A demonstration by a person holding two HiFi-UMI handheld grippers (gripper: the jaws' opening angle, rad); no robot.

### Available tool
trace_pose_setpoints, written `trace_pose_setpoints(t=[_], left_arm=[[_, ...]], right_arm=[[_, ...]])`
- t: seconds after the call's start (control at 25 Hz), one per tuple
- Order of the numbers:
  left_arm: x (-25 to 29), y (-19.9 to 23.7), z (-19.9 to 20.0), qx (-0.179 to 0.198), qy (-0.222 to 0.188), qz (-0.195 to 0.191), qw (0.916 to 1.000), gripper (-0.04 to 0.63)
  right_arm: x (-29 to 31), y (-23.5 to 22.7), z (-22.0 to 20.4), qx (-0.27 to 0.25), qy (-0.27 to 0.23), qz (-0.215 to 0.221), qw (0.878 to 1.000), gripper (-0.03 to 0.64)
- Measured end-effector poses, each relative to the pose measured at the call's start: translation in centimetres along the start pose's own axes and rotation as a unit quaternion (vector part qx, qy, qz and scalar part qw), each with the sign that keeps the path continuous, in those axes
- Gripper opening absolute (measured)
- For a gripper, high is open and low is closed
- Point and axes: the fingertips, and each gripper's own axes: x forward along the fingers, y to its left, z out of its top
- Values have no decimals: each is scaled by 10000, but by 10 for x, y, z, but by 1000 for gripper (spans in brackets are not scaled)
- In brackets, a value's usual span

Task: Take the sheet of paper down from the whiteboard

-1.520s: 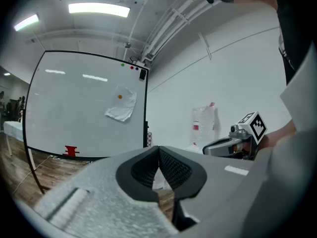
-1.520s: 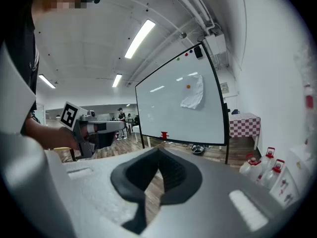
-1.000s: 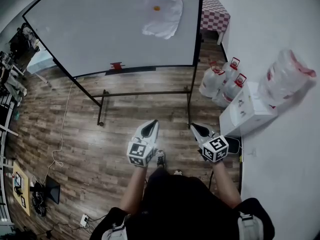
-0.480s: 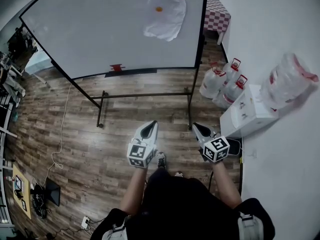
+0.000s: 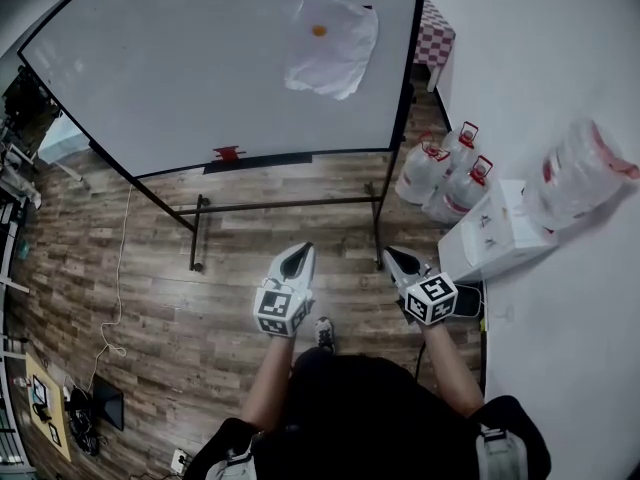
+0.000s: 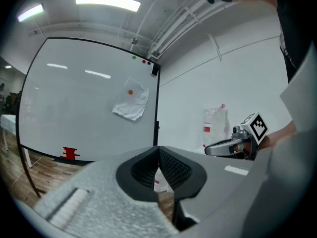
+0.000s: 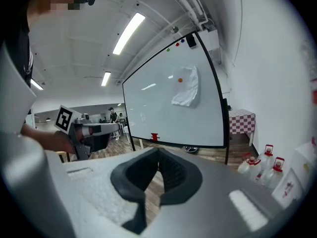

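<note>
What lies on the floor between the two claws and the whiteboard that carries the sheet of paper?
In the head view, only wooden floor and the stand bar under the whiteboard.

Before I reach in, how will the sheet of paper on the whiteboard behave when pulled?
Probably floppy and light: the sheet of paper hangs wrinkled, its lower edge curling. Only one orange magnet seems to pin it, so it may swing or slide free, perhaps tear.
</note>
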Motion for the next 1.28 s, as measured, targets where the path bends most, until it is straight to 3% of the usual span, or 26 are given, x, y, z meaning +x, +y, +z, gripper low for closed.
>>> trace_pose_setpoints(t=[0.72, 1.28], left_arm=[[79, 79, 8, -72, -1, -396, 9992, 11], [95, 134, 7, -49, -34, -526, 9986, 11]], right_arm=[[89, -44, 34, -4, -46, -454, 9990, 3], [140, -40, 41, -49, -89, -619, 9980, 3]])
